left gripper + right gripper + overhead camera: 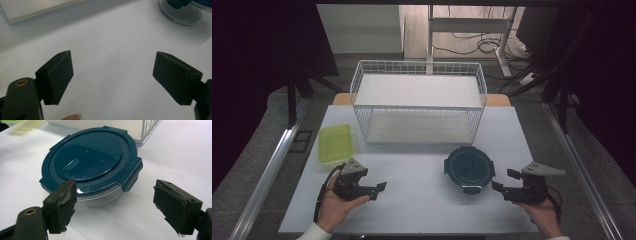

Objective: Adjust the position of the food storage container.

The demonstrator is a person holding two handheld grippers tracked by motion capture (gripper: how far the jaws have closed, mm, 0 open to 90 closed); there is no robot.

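Note:
A round clear container with a dark blue clip-on lid (470,167) stands on the white table, right of centre near the front. In the right gripper view the container (92,166) sits just beyond the jaws, its lid clipped down. My right gripper (506,180) rests to the container's right, open and holding nothing; its midpoint (115,205) lies just in front of the bowl. My left gripper (378,190) lies at the front left, open with bare table between its fingers (112,75). The container's edge (185,12) shows at the top right of the left gripper view.
A white wire basket (419,102) stands at the back centre of the table. A yellow-green plastic tray (335,143) lies at the left. The table's front edge (412,233) runs just past the person's hands. Metal rails flank both sides.

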